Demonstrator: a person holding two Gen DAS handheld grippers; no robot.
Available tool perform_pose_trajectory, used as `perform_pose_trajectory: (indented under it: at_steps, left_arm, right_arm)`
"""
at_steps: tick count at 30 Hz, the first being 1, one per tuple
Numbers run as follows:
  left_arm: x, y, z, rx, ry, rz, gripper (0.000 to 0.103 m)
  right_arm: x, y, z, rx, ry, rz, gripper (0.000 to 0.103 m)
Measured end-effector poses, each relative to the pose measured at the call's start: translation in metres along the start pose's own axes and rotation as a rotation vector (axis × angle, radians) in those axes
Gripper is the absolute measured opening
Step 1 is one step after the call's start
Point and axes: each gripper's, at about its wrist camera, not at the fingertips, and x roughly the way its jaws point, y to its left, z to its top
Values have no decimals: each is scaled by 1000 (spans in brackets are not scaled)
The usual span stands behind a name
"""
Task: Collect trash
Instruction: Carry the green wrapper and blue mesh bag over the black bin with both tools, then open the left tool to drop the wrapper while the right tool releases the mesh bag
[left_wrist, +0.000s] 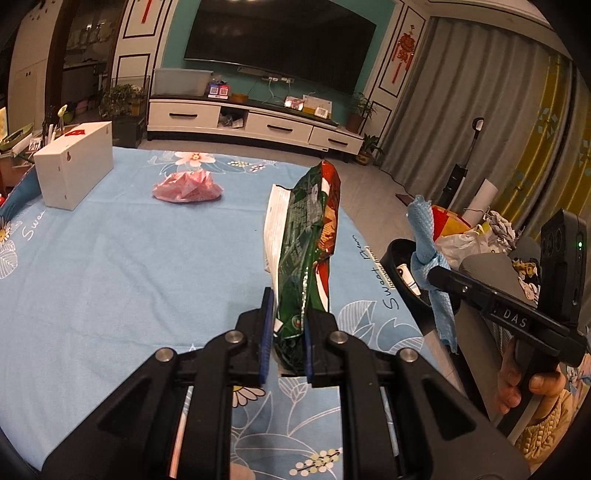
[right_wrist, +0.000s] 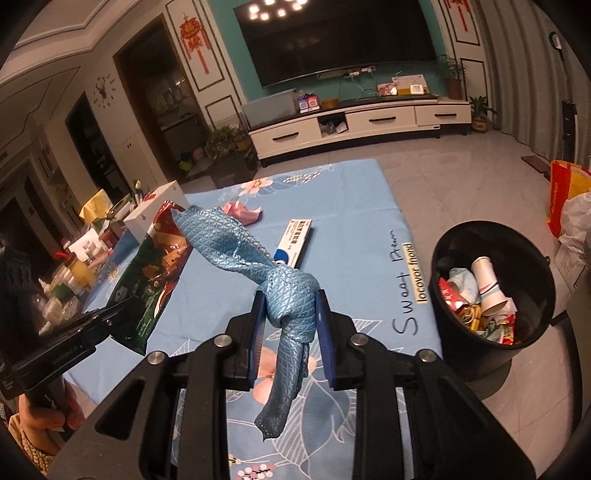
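My left gripper (left_wrist: 289, 325) is shut on a green and red snack bag (left_wrist: 308, 240), held upright above the blue floral tablecloth (left_wrist: 110, 266). My right gripper (right_wrist: 289, 314) is shut on a knotted blue cloth (right_wrist: 284, 291), held above the table's right part. The same cloth shows in the left wrist view (left_wrist: 430, 258), and the snack bag in the right wrist view (right_wrist: 155, 273). A black trash bin (right_wrist: 493, 295) holding a paper cup and wrappers stands on the floor right of the table. A pink crumpled wrapper (left_wrist: 188, 186) and a white and blue flat box (right_wrist: 293, 242) lie on the table.
A white cardboard box (left_wrist: 74, 164) stands at the table's far left. Bottles and clutter (right_wrist: 70, 273) sit on a side table to the left. Bags (right_wrist: 569, 206) lie on the floor beyond the bin. A TV cabinet (left_wrist: 255, 123) stands along the far wall.
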Motion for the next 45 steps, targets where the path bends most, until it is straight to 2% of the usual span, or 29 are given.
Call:
perform_pose_trajectory:
  at_steps: [8,14,22,26,31,33,34,35,36,37,39,42,44,45]
  left_arm:
    - [25,-31,10,60,30,-49,14]
    - [65,-85,16,164,88,-122,14]
    - [140,-170,31,315,168,-233,14]
    - [182,-204,35,356,217,-286,14]
    - [227,-231,32,369,271,-302,15]
    - [241,-236,29,372,291,-299,20]
    - [250,-239,27,372,307,-299,28]
    - [255,-241,26,369,316,-299,43]
    - [261,-242,26,361,322,-295,51]
    - [266,-241,26,352,327,-299,60]
    - [270,-242,26,350,326,-301,64]
    - [266,-235,30,350,306,-287,68]
    - [258,-224,35,333,283,-282,76]
    - [251,-213,39,318,263,-271,78]
  right_arm:
    - [-12,-52,-4,103,-33,-77,27]
    - [-20,-111,-8,219,-57,-166,27]
    - [-20,-195,-12,389,-78,-302,27]
    - [-8,-226,-13,446,-64,-347,28]
    - [14,-250,-14,473,-21,-371,30]
    - [24,-257,-16,483,-3,-384,31]
    - [29,-261,-16,485,7,-386,32]
    - [32,-263,-16,487,14,-389,35]
    - [35,-265,-16,490,23,-392,38]
    - [37,-267,-16,495,28,-391,46]
    - [35,-267,-16,499,18,-388,48]
    - [31,-257,-11,482,-3,-396,59]
    - [33,-244,-7,464,-9,-349,69]
    - [35,-236,-5,447,-1,-328,71]
